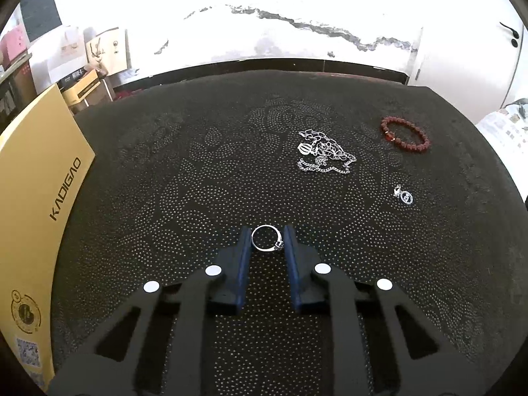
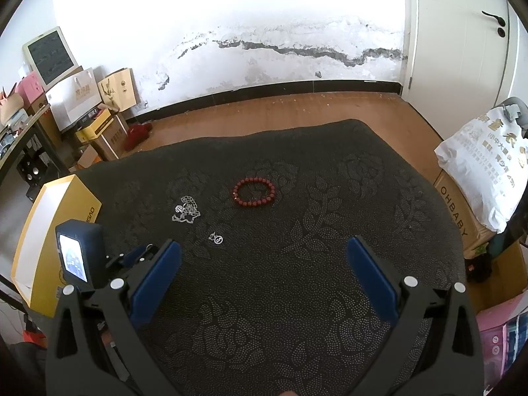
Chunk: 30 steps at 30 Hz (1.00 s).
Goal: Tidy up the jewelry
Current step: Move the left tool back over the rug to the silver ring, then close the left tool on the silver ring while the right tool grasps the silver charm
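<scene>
Silver ring, thin band with a small dark setting, sits pinched between the blue pads of my left gripper, just above the dark dotted mat. My right gripper hangs spread wide, holding nothing.

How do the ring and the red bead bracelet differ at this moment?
The ring is thin silver metal with a small stone; the red bead bracelet is a loop of round red beads. The ring sits between the left gripper fingers; the bracelet lies untouched on the dark mat. The bracelet is the wider loop. Both are closed circles.
</scene>
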Available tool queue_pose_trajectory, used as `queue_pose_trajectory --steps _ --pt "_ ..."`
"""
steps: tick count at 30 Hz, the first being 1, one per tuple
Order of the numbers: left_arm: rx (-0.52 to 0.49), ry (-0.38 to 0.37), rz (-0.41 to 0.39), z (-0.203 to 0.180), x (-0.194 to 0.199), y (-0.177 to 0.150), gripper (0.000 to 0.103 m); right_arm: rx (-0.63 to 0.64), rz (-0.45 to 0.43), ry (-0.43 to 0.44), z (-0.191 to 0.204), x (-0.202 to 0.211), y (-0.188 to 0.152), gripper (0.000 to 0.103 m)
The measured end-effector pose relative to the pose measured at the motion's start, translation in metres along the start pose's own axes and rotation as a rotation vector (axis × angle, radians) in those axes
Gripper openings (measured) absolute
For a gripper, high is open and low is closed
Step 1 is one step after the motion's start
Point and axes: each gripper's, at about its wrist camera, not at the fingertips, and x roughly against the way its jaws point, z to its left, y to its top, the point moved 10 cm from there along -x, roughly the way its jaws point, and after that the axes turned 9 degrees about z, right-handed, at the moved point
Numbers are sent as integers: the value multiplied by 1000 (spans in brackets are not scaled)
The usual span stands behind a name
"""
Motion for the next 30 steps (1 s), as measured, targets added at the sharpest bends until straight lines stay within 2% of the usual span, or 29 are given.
queue_pose_trajectory --steps 5,6,7,15,18,25,30 --pt "-8 -1 -3 0 5 0 19 8 14 -13 1 -7 -2 97" --pt "-13 3 -9 0 8 1 8 11 17 -18 1 -9 -2 97" --pt "-20 9 -10 0 10 2 5 16 23 -28 1 -13 -3 97" --pt "-8 -13 15 12 20 -2 5 85 116 -96 10 -50 -17 97" --pt "-13 -40 11 13 22 -4 5 96 115 -95 15 -54 -18 97" --pt "-19 -55 -12 23 34 -6 5 87 105 -80 21 -59 -13 97" --pt "-23 -60 -33 34 58 -5 5 131 145 -93 25 -73 -21 97"
